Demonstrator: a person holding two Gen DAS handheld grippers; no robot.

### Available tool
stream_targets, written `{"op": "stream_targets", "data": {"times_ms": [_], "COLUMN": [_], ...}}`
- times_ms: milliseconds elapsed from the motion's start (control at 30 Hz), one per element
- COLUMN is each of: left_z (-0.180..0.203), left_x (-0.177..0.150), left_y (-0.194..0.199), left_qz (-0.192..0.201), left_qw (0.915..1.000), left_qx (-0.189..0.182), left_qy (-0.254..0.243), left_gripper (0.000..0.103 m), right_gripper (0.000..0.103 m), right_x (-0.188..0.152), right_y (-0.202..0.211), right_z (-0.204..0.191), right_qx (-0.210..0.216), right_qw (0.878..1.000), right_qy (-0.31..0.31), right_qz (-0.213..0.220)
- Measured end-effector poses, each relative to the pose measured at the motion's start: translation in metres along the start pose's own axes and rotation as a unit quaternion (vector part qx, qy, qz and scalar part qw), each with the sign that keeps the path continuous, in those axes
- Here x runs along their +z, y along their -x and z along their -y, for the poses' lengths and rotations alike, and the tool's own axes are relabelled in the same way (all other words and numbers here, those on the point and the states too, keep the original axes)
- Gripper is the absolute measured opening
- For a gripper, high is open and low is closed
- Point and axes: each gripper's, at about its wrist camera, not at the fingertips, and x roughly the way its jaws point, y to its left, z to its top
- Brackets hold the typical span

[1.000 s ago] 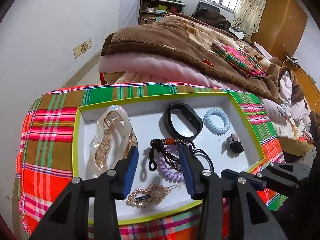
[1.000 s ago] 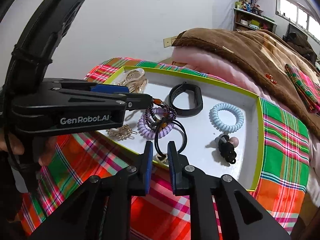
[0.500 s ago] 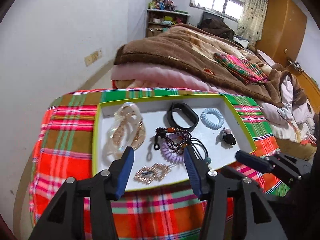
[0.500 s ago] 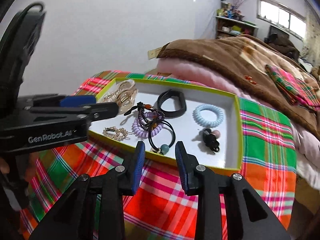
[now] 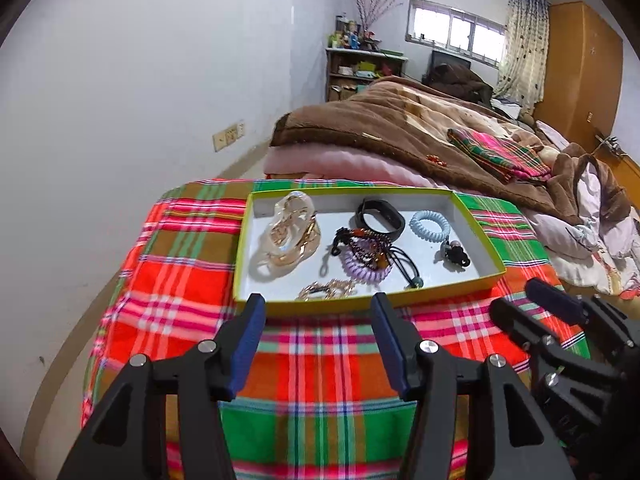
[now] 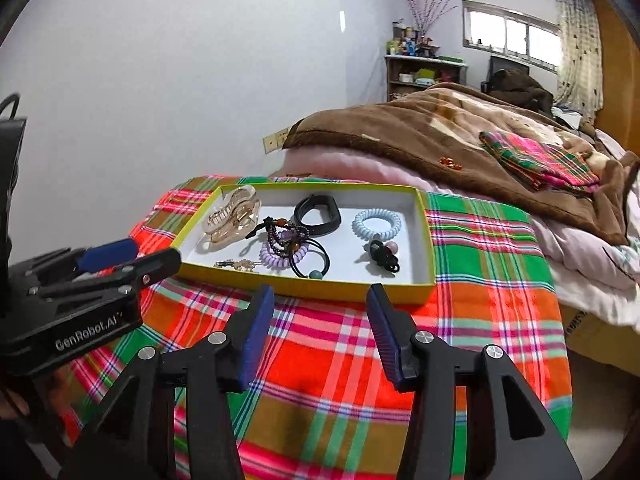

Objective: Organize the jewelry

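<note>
A yellow-rimmed white tray (image 5: pixel 476 282) (image 6: pixel 424 280) sits on a plaid-covered table. In it lie a clear and gold claw clip (image 5: pixel 286 236) (image 6: pixel 232 216), a black band (image 5: pixel 380 218) (image 6: pixel 318 212), a light blue coil tie (image 5: pixel 430 226) (image 6: pixel 376 224), a purple coil tie under a dark bead bracelet (image 5: pixel 364 254) (image 6: pixel 282 242), a black tie with a teal bead (image 6: pixel 312 262), a gold barrette (image 5: pixel 328 290) (image 6: pixel 238 265) and a black bow tie (image 5: pixel 454 256) (image 6: pixel 384 254). My left gripper (image 5: pixel 318 340) is open and empty, in front of the tray. My right gripper (image 6: pixel 320 332) is open and empty too.
The plaid cloth (image 5: pixel 320 364) covers the table around the tray. A bed with a brown blanket (image 5: pixel 400 132) lies behind, with a folded plaid cloth (image 5: pixel 496 152) on it. A white wall is at the left, a shelf and wardrobe at the far end.
Both grippers have pulled back from over the tray to in front of it. The right gripper has opened from nearly shut and let go of the black tie.
</note>
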Motion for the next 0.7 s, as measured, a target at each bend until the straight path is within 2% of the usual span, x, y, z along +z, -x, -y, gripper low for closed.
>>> {"op": "stream_targets", "data": {"times_ms": [200, 567, 700], "left_z": [0.004, 0.007, 0.006], "left_x": [-0.014, -0.026, -0.026], "left_y": [0.014, 0.026, 0.027], "left_qz": [0.013, 0.015, 0.012], "left_qw": [0.9996, 0.9997, 0.9993], "left_qx": [0.025, 0.021, 0.034], "left_qy": [-0.006, 0.006, 0.006], "left_gripper": [0.056, 0.056, 0.056], "right_gripper": [0.049, 0.049, 0.049], "right_x": [-0.008, -0.014, -0.015], "right_y": [0.017, 0.027, 0.027], "right_z": [-0.007, -0.01, -0.01], "right_qx": [-0.007, -0.011, -0.013], "right_qw": [1.0, 1.0, 1.0], "right_qy": [0.005, 0.002, 0.001], "right_qz": [0.015, 0.026, 0.027]}}
